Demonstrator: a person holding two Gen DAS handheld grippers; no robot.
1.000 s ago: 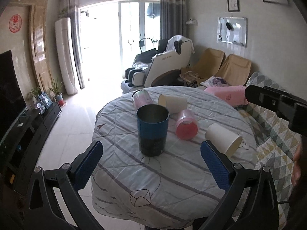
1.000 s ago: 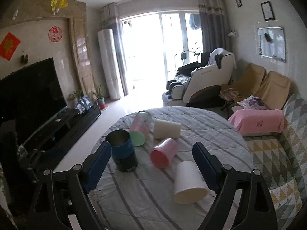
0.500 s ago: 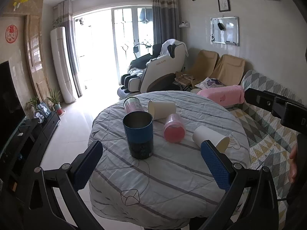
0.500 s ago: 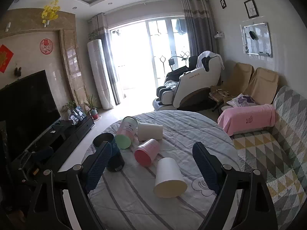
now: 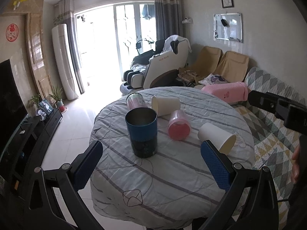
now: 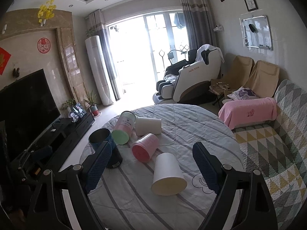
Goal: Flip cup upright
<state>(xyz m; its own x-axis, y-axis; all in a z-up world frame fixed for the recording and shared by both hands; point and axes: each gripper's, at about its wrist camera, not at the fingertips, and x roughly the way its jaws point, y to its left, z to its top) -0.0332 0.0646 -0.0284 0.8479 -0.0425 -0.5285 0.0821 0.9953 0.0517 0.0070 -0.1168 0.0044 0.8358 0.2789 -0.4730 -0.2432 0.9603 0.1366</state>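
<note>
A blue cup stands upright on the round table; it also shows in the right wrist view. Lying on their sides are a near white cup, a pink cup, a far white cup and a clear pink cup with a green base. My left gripper is open and empty, in front of the blue cup. My right gripper is open and empty, with the near white cup between its fingers' lines.
The table wears a striped grey cloth. A patterned sofa with a pink towel lies to the right. A TV stand is at the left, a massage chair behind the table.
Both grippers pulled back and up from the table half a second ago, then came closer again. The cups have not moved.
</note>
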